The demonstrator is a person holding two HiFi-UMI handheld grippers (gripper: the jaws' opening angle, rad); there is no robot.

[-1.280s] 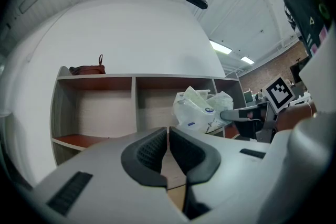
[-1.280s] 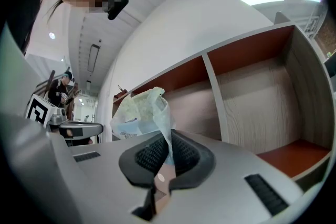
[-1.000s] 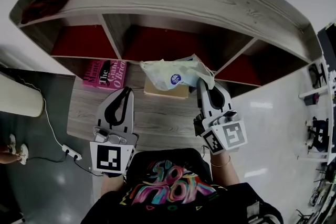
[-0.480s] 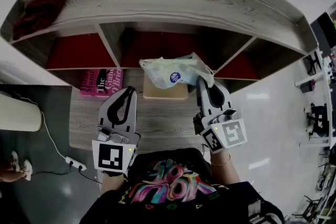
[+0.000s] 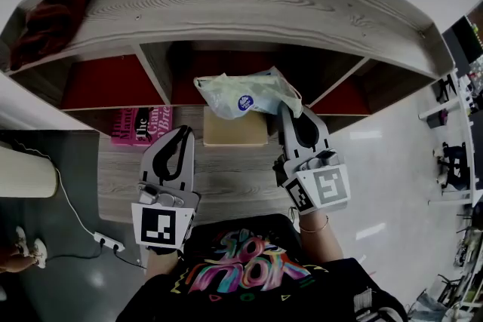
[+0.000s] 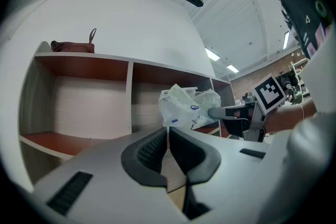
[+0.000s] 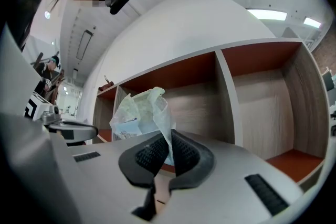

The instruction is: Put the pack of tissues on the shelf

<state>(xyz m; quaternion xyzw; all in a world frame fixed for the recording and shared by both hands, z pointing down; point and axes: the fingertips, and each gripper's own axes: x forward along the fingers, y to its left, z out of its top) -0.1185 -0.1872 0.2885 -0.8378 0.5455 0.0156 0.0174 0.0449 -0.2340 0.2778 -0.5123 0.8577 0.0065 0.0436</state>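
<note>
R gripper is pinched tight on a thin edge of the pack of tissues. The pack hangs up in the air in front of the middle hole of the shelf, just over a tan box on the low wood board. It's not on the shelf yet. L gripper is closed w/ nothing in it, low & to the left. A pink book lies near the box. A dark red bag sits on top of the shelf, far left.
</note>
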